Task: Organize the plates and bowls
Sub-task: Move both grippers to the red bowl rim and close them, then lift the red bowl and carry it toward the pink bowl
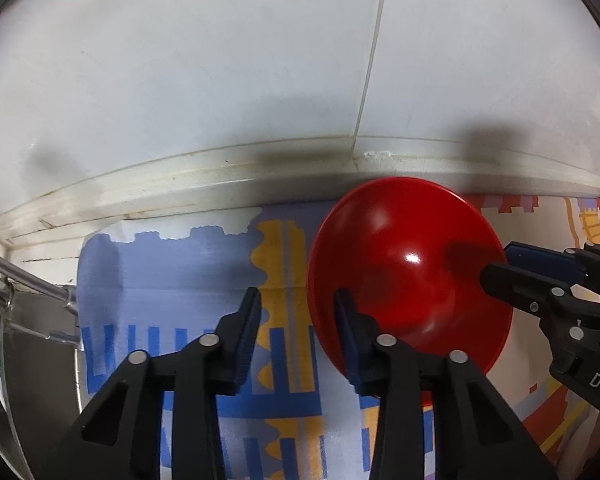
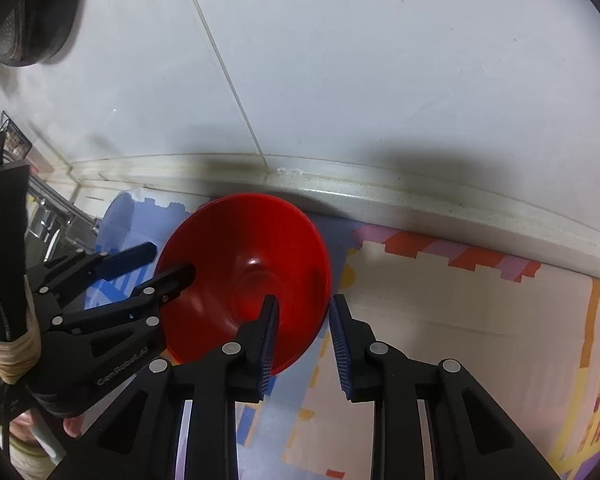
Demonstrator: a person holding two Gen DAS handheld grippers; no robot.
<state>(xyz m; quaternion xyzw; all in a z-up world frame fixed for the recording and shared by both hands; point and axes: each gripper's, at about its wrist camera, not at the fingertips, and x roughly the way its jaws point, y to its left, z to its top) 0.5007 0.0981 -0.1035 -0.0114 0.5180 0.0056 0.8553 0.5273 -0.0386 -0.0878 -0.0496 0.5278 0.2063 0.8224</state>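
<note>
A red bowl stands tilted on a patterned cloth near the back wall; it also shows in the right wrist view. My left gripper is open, its jaws straddling the bowl's left rim: one finger outside, the other over the inside. My right gripper is open, its jaws straddling the bowl's right rim. Each gripper shows in the other's view: the right one and the left one.
A white tiled wall with a raised ledge runs behind the cloth. A metal sink and rack lie at the left. A dark round object hangs at the upper left.
</note>
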